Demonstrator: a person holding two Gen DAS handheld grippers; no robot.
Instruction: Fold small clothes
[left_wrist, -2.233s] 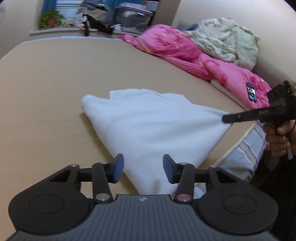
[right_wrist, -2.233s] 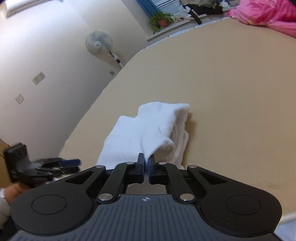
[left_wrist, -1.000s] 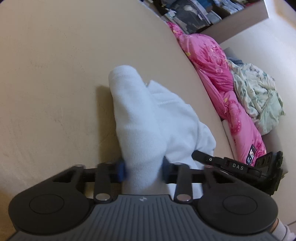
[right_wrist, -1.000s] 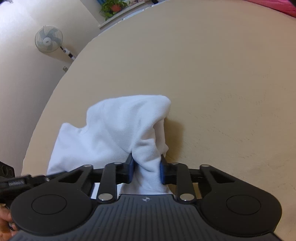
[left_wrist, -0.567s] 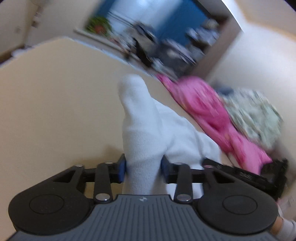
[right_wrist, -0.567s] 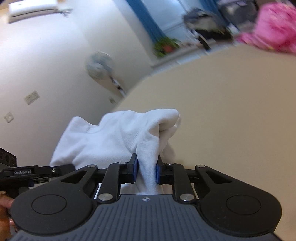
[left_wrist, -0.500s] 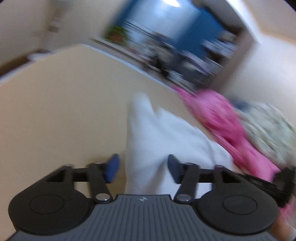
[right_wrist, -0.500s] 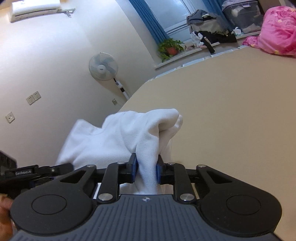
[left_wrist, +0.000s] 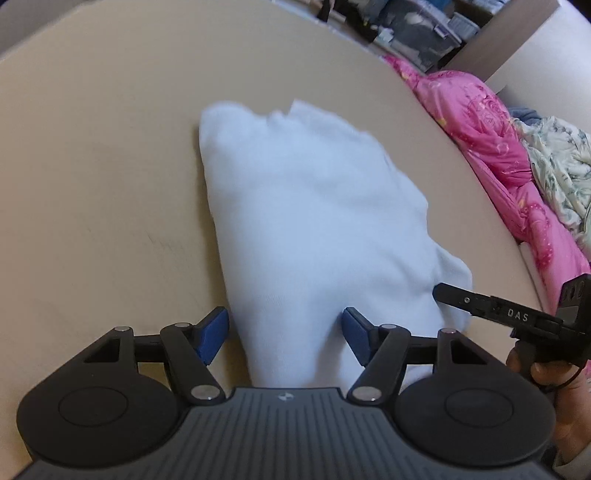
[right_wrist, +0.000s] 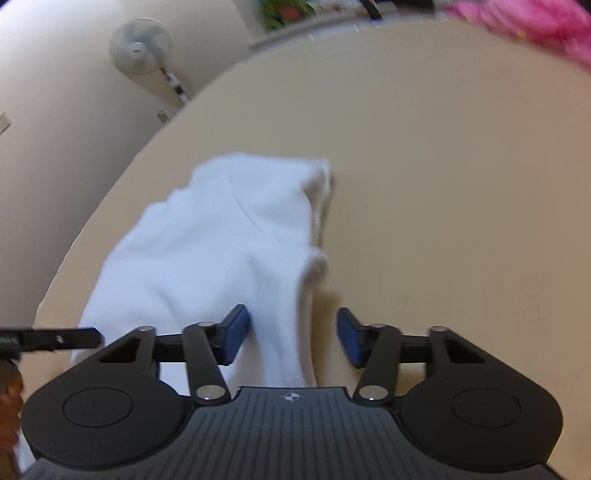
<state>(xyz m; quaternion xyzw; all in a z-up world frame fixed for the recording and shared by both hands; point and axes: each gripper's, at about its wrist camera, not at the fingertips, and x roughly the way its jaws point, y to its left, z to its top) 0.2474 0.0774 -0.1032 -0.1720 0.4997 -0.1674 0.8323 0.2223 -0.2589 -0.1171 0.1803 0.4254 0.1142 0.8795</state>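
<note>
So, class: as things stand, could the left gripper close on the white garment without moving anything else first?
Probably yes. The left gripper is open with the white garment lying between its fingers on the tan surface, and nothing blocks it.

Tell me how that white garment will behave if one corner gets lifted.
The white garment lies in soft, rounded folds on the bed, so it will probably droop limply. It looks thin, so likely light. Its stacked layers may slide apart and undo the fold.
</note>
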